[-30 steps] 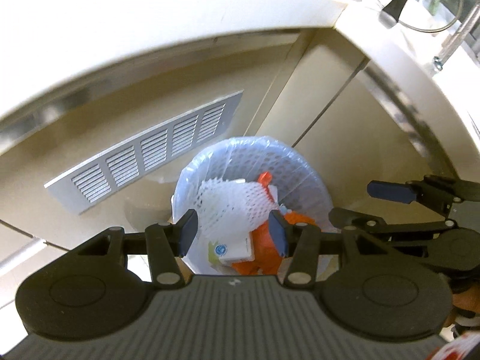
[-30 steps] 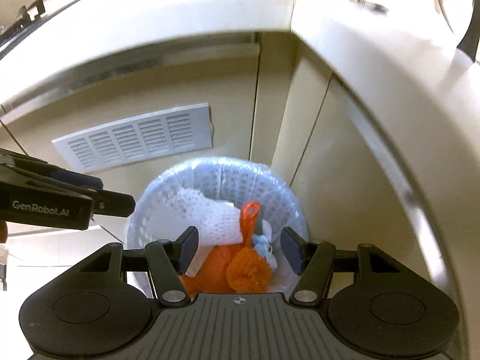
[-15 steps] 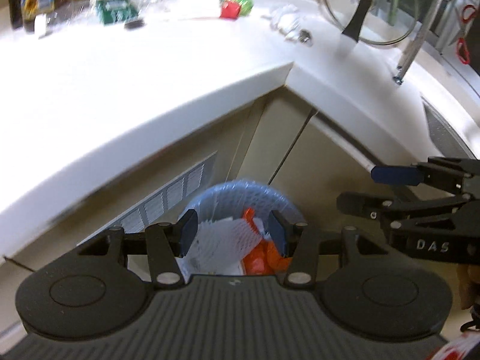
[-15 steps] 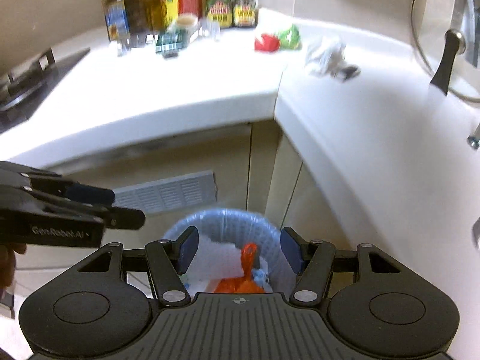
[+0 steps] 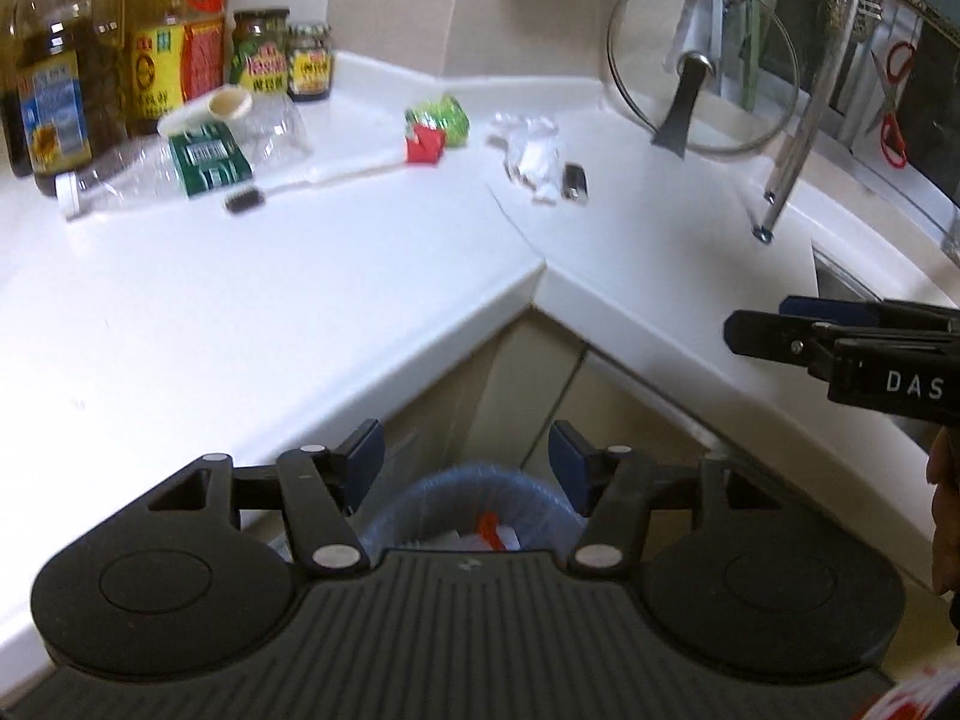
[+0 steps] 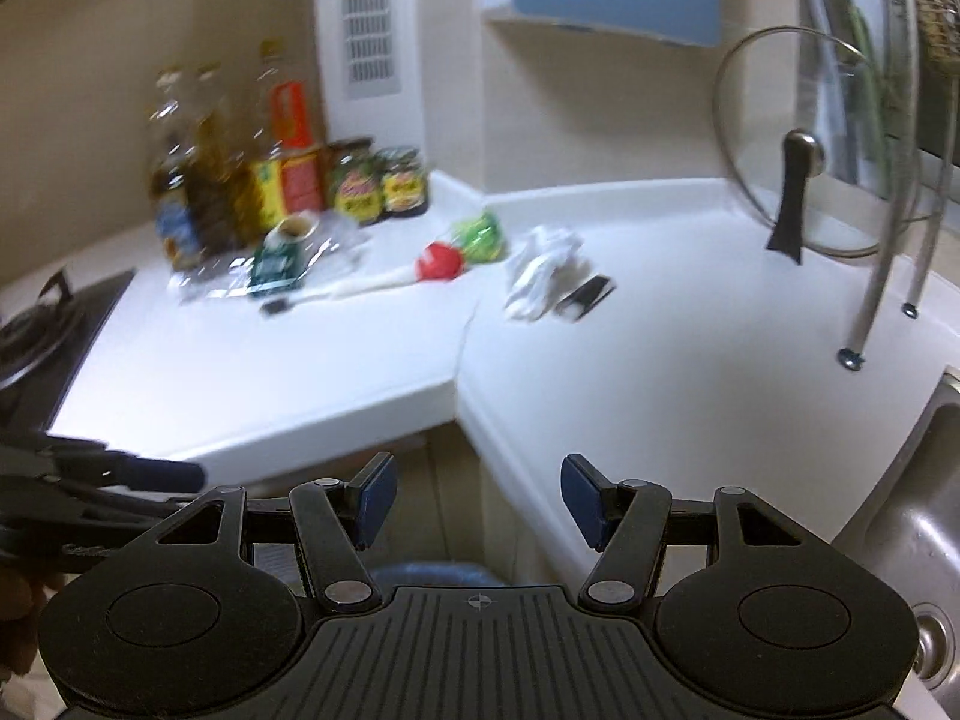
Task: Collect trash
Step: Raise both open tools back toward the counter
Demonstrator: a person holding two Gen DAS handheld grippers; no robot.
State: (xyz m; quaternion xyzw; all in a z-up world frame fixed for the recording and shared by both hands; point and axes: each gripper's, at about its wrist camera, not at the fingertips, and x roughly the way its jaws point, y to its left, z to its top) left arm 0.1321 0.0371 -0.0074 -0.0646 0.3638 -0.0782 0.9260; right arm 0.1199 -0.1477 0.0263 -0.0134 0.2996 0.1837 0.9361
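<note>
Showing crumpled white wrapper (image 6: pixel 543 273) | beside dark packet (image 6: pixel 585 298) | countertop (image 6: pixel 660 360)

White capitals "DAS" stand on the black side of the right gripper (image 5: pixel 756 333), seen at the right edge of the left wrist view. The yellow, red and green labels on the oil bottles (image 5: pixel 159 60) and jars (image 5: pixel 309 63) at the back edge of the white countertop (image 5: pixel 240 300) bear print too blurred to read. The green packet (image 5: pixel 209 159) beside them shows a barcode whose digits cannot be made out.
</note>
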